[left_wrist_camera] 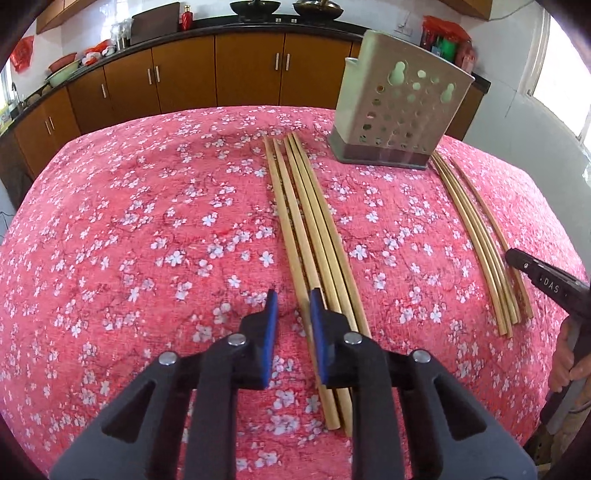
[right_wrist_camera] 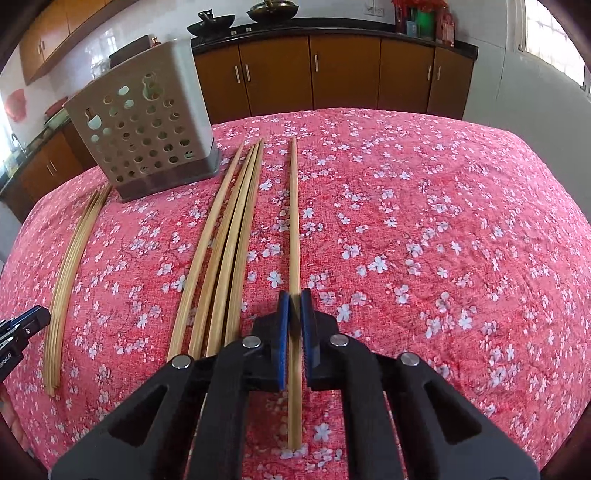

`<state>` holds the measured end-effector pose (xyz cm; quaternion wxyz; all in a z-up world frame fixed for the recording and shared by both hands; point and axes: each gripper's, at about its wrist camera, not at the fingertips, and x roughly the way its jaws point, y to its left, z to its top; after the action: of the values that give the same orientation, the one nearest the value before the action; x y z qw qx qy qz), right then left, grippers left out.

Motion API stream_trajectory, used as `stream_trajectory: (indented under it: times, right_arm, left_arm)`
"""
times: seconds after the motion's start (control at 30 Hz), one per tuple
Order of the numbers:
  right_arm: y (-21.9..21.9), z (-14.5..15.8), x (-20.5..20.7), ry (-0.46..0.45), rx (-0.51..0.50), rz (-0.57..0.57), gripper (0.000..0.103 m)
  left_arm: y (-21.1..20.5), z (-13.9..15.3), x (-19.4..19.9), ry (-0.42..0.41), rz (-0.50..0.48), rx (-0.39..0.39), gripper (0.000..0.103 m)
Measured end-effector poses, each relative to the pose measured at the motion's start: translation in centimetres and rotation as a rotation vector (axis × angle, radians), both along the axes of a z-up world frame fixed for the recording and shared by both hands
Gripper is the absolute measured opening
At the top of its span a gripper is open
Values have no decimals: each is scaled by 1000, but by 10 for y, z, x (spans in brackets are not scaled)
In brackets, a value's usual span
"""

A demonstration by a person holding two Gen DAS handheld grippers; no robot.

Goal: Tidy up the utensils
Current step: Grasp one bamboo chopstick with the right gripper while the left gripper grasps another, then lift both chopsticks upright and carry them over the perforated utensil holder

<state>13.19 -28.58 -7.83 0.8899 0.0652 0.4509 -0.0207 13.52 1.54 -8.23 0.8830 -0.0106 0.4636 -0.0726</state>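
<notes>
Two groups of bamboo chopsticks lie on a red floral tablecloth [left_wrist_camera: 147,221], either side of a perforated grey utensil holder [left_wrist_camera: 399,110] standing upright at the far side of the table.

Left group [left_wrist_camera: 310,236]: four sticks side by side, running away from the camera toward the holder. Left gripper [left_wrist_camera: 293,306] is down over the near part of this group; blue pads [left_wrist_camera: 272,314] narrowly apart, the leftmost stick passing between them. Contact with the pads cannot be confirmed from this view.

Right group [right_wrist_camera: 225,258]: four sticks close together, plus a single chopstick [right_wrist_camera: 294,240] lying apart to their right. Right gripper [right_wrist_camera: 294,306] is clamped on that single chopstick, blue pads pressed against both its sides; the stick's near end sticks out below the jaws and still looks to rest on the cloth.

Background: brown cabinets [left_wrist_camera: 221,70], dark countertop, two woks [left_wrist_camera: 255,6] on the hob
</notes>
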Motion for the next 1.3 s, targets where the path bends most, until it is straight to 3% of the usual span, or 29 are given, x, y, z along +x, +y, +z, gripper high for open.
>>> stream_trajectory:
  times: [0.13, 0.33, 0.57, 0.8, 1.3]
  right_arm:
    - [0, 0, 2, 0, -9, 9, 8]
    - [2, -1, -4, -12, -18, 15, 8]
    - [-3, -1, 5, -22, -45, 23, 8]
    - [-28, -4, 24, -32, -37, -39, 8]
    - [-26, -9, 16, -65, -45, -38, 8]
  left_arm:
    - [-3, -5, 4, 14, 8, 40, 13]
    - [5, -7, 11, 11, 29, 36, 9]
    - [26, -9, 31, -6, 71, 47, 9]
    - [50, -10, 50, -47, 100, 46, 9]
    - [50, -11, 44, -65, 113, 36, 11]
